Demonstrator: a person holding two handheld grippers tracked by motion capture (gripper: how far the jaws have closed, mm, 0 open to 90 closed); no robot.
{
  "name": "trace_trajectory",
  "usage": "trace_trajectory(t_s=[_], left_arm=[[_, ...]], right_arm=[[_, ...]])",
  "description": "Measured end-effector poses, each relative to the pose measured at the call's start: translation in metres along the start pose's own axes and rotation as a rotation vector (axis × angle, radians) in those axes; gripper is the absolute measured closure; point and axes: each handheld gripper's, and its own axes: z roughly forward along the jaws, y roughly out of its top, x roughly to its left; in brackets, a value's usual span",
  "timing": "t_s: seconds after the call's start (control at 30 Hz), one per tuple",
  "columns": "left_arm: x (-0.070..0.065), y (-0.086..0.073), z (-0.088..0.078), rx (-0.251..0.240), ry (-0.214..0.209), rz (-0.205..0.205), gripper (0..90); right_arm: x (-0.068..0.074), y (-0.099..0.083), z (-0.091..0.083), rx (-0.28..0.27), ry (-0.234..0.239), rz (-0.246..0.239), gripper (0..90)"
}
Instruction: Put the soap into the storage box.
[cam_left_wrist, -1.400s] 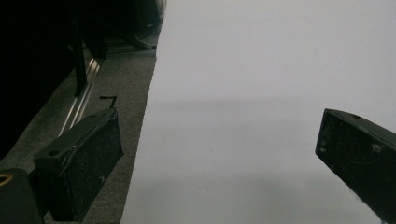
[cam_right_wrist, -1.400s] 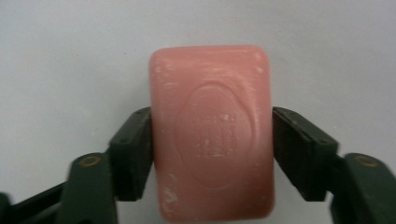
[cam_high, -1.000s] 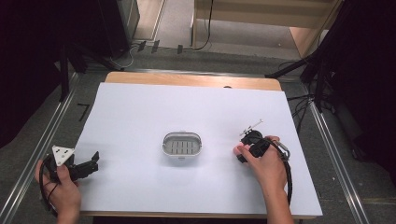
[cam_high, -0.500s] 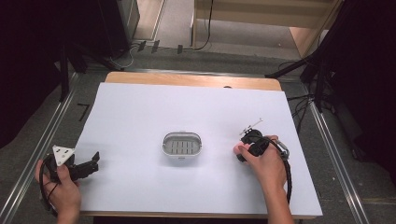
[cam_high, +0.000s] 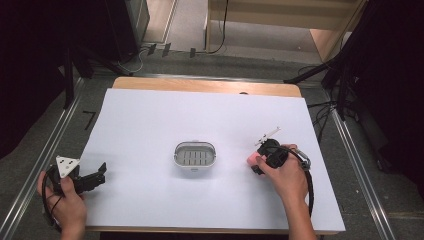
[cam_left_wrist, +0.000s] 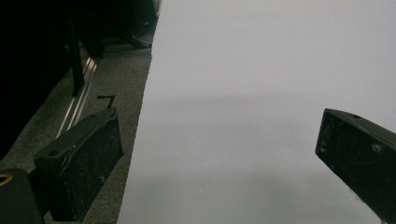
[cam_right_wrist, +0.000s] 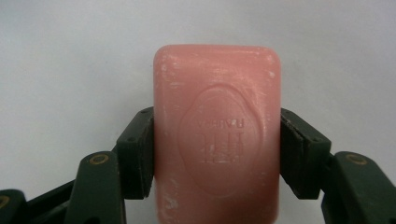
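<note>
- Across the middle of the high view lies the white table top (cam_high: 150, 130), with a wooden edge along its far side; compared with the picture a second ago, nothing on it has changed place except the right hand's small shift.
- At the centre of the frame sits a white soap dish (cam_high: 195, 156) with a slotted grey insert, unmoved since the earlier frames.
- Right of centre, the right gripper (cam_high: 256, 162) rests near the dish, a little nearer to it than a second before; its jaws are closed on a pink soap bar (cam_high: 250, 159), just a pink spot at the gripper's tip from above.
- Its own view shows what the high view cannot: the soap bar (cam_right_wrist: 217, 135) has an embossed oval stamp, and both jaw pads press its long sides.
- At lower left, the left gripper (cam_high: 101, 172) sits at the table's edge, unmoved; its own view shows the left gripper (cam_left_wrist: 219, 140) jaws spread wide with nothing between them.
</note>
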Motion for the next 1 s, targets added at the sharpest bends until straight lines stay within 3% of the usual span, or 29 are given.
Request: trace_trajectory(t_s=[0.27, 0.43, 1.0], left_arm=[[0.000, 0.000, 0.000, 0.000, -0.002, 0.000, 1.2], [0.000, 0.000, 0.000, 0.001, -0.003, 0.000, 1.2], [0.000, 0.000, 0.000, -0.004, -0.006, 0.000, 1.2]], right_arm=[[0.007, 0.004, -0.006, -0.024, 0.017, -0.051, 39.1], [0.012, 0.008, -0.009, -0.048, 0.018, -0.109, 39.1], [0.028, 0.022, -0.015, -0.088, 0.072, -0.214, 39.0]])
